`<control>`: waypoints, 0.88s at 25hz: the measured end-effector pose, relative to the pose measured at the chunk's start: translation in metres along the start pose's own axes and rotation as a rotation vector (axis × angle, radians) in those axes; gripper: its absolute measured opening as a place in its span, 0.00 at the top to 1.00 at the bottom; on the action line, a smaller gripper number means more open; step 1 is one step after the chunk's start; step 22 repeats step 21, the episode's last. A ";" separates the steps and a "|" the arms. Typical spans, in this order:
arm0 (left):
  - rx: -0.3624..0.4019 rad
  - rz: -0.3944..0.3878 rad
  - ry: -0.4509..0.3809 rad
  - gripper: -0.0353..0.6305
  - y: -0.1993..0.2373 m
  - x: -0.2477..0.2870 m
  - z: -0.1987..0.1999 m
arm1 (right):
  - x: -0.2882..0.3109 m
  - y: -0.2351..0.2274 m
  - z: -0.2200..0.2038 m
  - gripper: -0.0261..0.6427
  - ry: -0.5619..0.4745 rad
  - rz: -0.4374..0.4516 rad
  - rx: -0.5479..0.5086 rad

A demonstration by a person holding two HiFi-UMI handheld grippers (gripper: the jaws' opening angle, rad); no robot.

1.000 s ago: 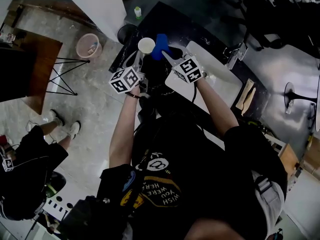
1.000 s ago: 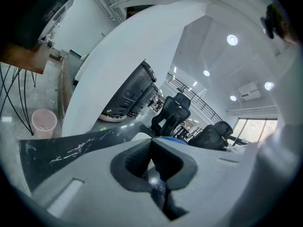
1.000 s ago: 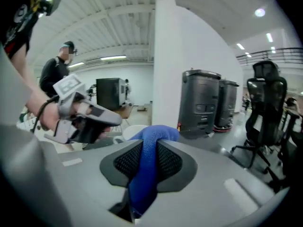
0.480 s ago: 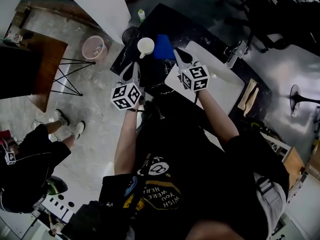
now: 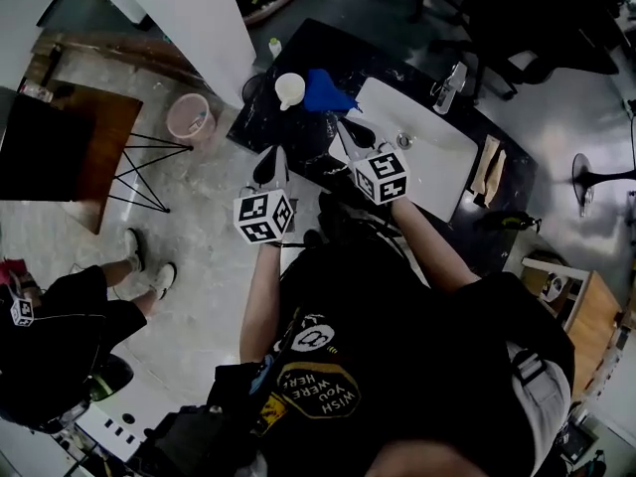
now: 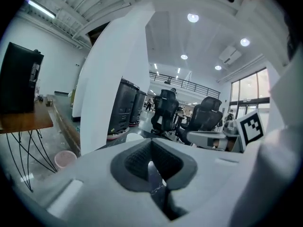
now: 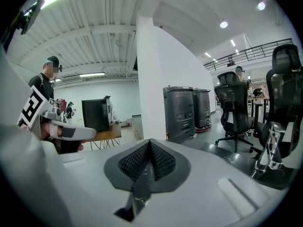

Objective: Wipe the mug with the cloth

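Head view | white mug (image 5: 289,88) upright beside crumpled blue cloth (image 5: 325,92) | left gripper (image 5: 268,163) closed, empty | right gripper (image 5: 351,133) closed, empty

The person's black T-shirt (image 5: 397,336) bears the print "WISH YOU WERE HERE", seen upside down.

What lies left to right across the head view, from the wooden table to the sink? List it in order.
wooden table → pink bucket on the floor → white mug → blue cloth → white sink
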State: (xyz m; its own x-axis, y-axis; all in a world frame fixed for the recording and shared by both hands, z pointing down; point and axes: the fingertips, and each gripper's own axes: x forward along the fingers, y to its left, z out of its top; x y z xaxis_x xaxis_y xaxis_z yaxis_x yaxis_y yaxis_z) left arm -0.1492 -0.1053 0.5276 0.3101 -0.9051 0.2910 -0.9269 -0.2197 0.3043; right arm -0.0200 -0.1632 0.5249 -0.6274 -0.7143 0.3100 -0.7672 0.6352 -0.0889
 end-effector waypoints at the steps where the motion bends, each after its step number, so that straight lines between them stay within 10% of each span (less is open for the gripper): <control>1: -0.001 -0.005 -0.010 0.94 -0.002 -0.007 0.002 | -0.006 0.005 -0.001 0.96 -0.002 -0.006 0.002; 22: 0.029 -0.067 -0.058 0.94 -0.054 -0.046 0.001 | -0.070 0.021 -0.005 0.96 -0.028 -0.027 -0.012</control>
